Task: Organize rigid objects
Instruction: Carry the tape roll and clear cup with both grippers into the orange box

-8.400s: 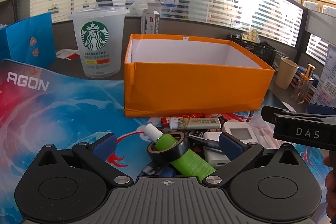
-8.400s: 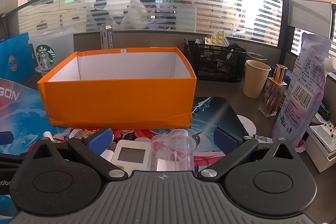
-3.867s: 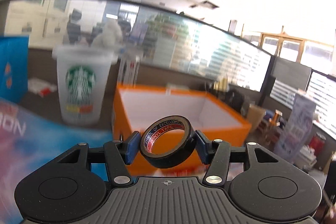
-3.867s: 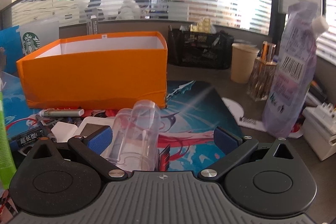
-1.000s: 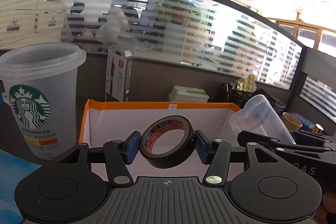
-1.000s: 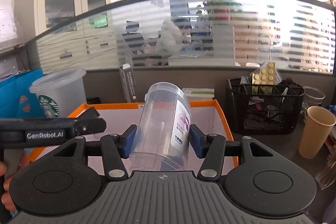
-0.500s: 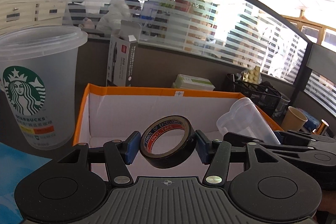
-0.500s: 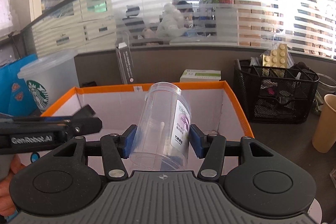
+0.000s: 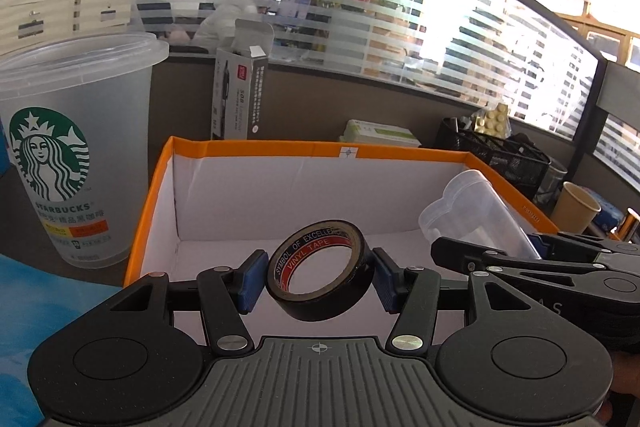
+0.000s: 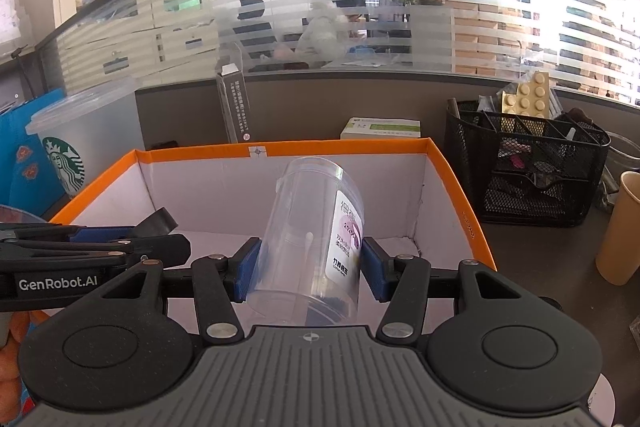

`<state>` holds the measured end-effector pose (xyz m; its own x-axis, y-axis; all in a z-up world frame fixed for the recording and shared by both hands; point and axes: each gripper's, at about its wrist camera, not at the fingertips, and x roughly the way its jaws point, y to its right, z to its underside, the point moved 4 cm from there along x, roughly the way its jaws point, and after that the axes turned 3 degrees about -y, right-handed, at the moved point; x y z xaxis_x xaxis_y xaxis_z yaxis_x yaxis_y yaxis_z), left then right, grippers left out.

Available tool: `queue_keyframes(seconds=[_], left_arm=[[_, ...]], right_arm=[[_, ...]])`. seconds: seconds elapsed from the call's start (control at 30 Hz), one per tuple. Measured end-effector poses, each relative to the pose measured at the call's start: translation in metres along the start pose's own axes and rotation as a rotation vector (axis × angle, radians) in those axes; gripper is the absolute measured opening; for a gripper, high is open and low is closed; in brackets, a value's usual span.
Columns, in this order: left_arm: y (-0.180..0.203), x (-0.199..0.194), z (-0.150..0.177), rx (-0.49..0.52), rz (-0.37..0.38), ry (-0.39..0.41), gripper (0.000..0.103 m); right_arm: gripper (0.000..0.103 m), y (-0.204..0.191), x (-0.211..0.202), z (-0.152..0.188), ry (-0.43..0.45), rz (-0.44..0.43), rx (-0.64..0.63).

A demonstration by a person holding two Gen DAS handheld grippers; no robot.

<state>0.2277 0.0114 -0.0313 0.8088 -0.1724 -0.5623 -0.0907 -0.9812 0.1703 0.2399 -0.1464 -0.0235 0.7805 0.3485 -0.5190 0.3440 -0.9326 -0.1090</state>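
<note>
Both tools are hanging over the orange box (image 9: 256, 149) at once. The left hand-held gripper (image 9: 318, 279) has its blue pads (image 9: 251, 281) pinched on a roll of black vinyl tape (image 9: 320, 269), jaws roughly half apart because the roll fills the gap; the roll stands on edge with its hole facing the camera, low in the centre of the left wrist view, above the box's white floor. The right hand-held gripper (image 10: 308, 263) is clamped the same way on a clear plastic jar (image 10: 312, 239) with a white and purple label, which leans a bit to the right, in the middle of the right wrist view, also over the inside of the box. You can see each tool from the other camera too: the jar pokes in at the right edge of the left view, and the left tool with its white lettering comes in from the lower left of the right view. The box looks empty as far as I can see. Around it on the worktop (image 10: 520, 247): a frosted Starbucks cup (image 9: 76, 147) at the left, a tall narrow carton (image 9: 240, 95) behind the box, a flat green and white pack (image 10: 382, 128) next to that, a black mesh organiser (image 10: 528, 171) at the right with a paper cup (image 10: 622, 227) beyond it.
</note>
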Motion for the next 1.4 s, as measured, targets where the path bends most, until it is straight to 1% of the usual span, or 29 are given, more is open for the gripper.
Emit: queue_keyframes(seconds=[0.17,0.43,0.53,0.8,0.83,0.87,0.97,1.13,1.3,1.4], left_arm=[[0.001,0.004,0.002,-0.007,0.012,-0.023,0.054],[0.004,0.009,0.008,0.006,0.009,-0.055,0.054],[0.003,0.009,0.008,0.004,0.009,-0.054,0.054],[0.003,0.009,0.008,0.004,0.008,-0.046,0.055],[0.003,0.008,0.008,0.004,0.009,-0.045,0.056],[0.003,0.008,0.008,0.002,0.012,-0.043,0.062],[0.003,0.007,0.008,0.000,0.017,-0.031,0.065],[0.004,0.006,0.007,-0.001,0.022,-0.024,0.068],[0.003,0.005,0.007,-0.015,0.042,-0.028,0.078],[0.001,0.000,0.006,-0.049,0.055,-0.027,0.085]], right_arm=[[0.051,0.002,0.005,0.003,-0.022,0.003,-0.004],[0.051,0.000,0.005,0.005,-0.018,0.014,-0.020],[0.051,-0.001,0.005,0.006,-0.015,0.026,-0.040],[0.052,-0.001,0.005,0.006,-0.006,0.023,-0.036],[0.052,-0.001,0.005,0.006,-0.005,0.023,-0.036],[0.052,-0.002,0.005,0.007,-0.005,0.023,-0.036],[0.052,-0.001,0.004,0.007,-0.001,0.026,-0.033],[0.051,0.000,0.004,0.007,0.011,0.027,-0.031],[0.049,0.000,-0.002,0.007,0.054,0.040,-0.021],[0.049,-0.001,-0.011,0.002,0.087,0.053,-0.021]])
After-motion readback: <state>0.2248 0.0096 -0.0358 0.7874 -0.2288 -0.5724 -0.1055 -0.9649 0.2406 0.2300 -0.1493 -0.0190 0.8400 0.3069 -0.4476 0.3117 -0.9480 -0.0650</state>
